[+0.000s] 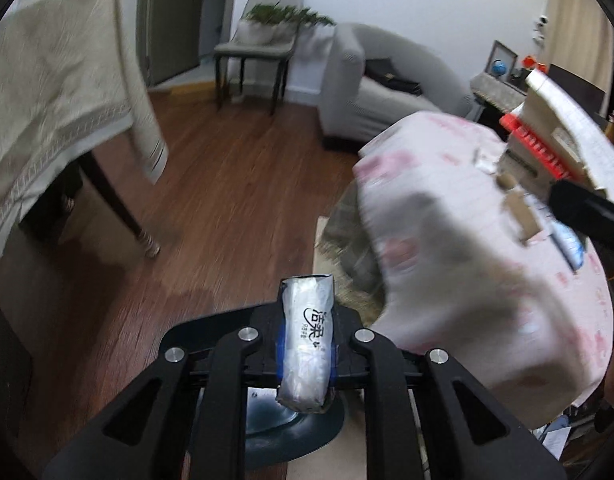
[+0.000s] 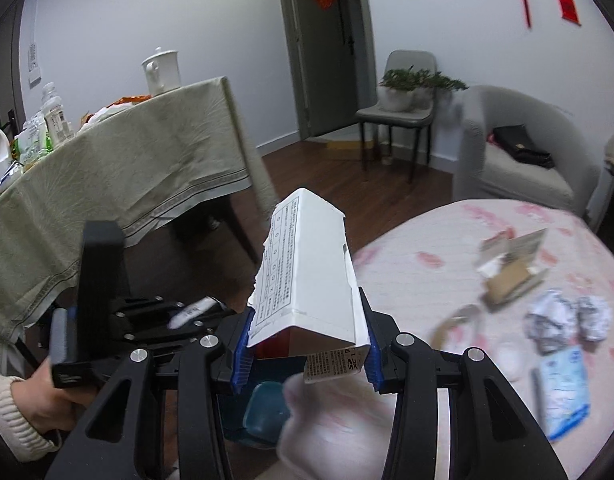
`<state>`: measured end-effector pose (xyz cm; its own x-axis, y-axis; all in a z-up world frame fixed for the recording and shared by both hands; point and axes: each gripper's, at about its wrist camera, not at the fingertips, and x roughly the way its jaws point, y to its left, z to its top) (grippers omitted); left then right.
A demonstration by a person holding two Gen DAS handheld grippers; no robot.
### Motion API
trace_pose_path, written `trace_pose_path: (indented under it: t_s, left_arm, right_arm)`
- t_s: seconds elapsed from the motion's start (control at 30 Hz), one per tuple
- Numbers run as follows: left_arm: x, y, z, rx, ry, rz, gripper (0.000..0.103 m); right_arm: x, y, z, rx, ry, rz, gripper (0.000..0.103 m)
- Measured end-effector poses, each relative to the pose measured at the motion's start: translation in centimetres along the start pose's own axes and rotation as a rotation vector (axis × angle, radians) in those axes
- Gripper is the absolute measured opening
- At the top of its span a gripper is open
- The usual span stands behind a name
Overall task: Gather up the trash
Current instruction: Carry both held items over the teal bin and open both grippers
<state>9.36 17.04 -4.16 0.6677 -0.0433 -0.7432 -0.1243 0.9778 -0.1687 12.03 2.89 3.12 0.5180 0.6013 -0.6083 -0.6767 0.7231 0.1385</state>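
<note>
My left gripper (image 1: 307, 332) is shut on a silvery crumpled wrapper (image 1: 307, 344) with printed characters, held upright. Just below it sits a dark blue bin (image 1: 295, 432) on the floor. In the right wrist view my right gripper (image 2: 307, 346) is shut on a torn white carton (image 2: 311, 272), also above the blue bin (image 2: 263, 404). The left gripper (image 2: 187, 316) with its wrapper shows to the left, held by a hand (image 2: 47, 404). More trash lies on the round pink-patterned table (image 2: 427, 280): crumpled paper (image 2: 563, 316), a blue-white packet (image 2: 563, 392) and cardboard scraps (image 2: 511, 268).
A dining table under a beige cloth (image 2: 127, 168) stands to the left with bottles and a white jug (image 2: 161, 70). A chair bearing potted plants (image 2: 407, 96) and a grey armchair (image 2: 519, 148) stand at the back. Wooden floor (image 1: 211, 208) lies between them.
</note>
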Motion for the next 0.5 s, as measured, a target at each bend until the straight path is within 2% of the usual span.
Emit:
trace_pose_path:
  t_s: [0.1,0.13,0.2,0.23,0.27,0.5]
  left_arm:
    - [1.2,2.1,-0.8,-0.035,0.044,0.016,0.019]
    - [1.7,2.9,-1.1,-0.046,0.057,0.022,0.022]
    - [2.2,4.0,-1.6,-0.054,0.077,0.036,0.041]
    - [2.4,4.3,-1.7,-0.060,0.078,0.039,0.056]
    - [2.4,4.8,-1.8,-0.065,0.077,0.041,0.059]
    - [0.7,7.9,-1.7,-0.109,0.059,0.068,0.068]
  right_arm:
    - [1.8,1.2,0.1,0.001,0.032,0.027,0.045]
    - [2.2,1.6,0.1,0.000,0.044,0.036,0.045]
    - [3.5,2.4,0.0,0.002,0.074,0.056,0.045]
    - [4.0,2.7,-0.1,0.001,0.087,0.062,0.045]
    - [4.8,3.1,-0.2,-0.002,0.105,0.066,0.045]
    - [8.6,4.5,-1.3,-0.004,0.193,0.060,0.045]
